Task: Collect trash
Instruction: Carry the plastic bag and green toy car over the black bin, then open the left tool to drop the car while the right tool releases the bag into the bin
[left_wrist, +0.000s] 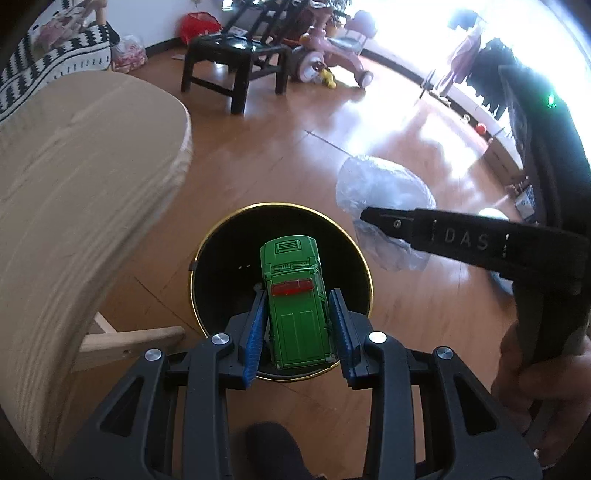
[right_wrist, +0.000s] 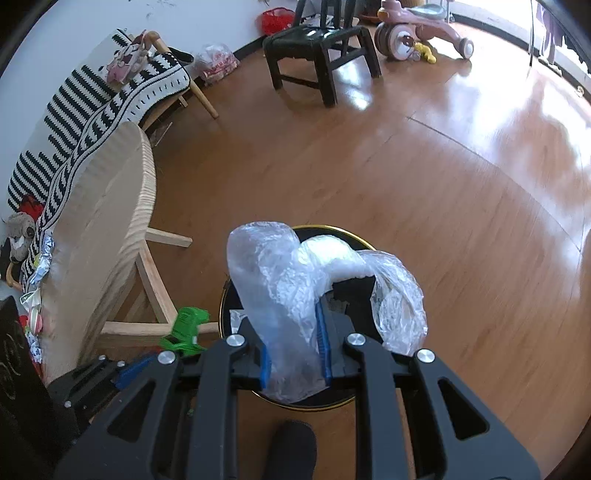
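Observation:
My left gripper (left_wrist: 297, 301) is shut on a green toy car (left_wrist: 295, 295) and holds it over the mouth of a black bin with a gold rim (left_wrist: 218, 229). My right gripper (right_wrist: 293, 332) is shut on a clear plastic bag (right_wrist: 280, 291), which drapes over its fingers above the same bin (right_wrist: 334, 228). In the left wrist view the right gripper (left_wrist: 369, 216) and the bag (left_wrist: 384, 192) are to the right of the bin. In the right wrist view the green car (right_wrist: 186, 328) shows at lower left, in the left gripper.
A round light-wood table (left_wrist: 81, 177) stands left of the bin; it also shows in the right wrist view (right_wrist: 110, 229). A black chair (left_wrist: 236, 62), a pink ride-on toy (left_wrist: 332, 55) and a striped blanket on a bench (right_wrist: 92, 103) are farther off on the wood floor.

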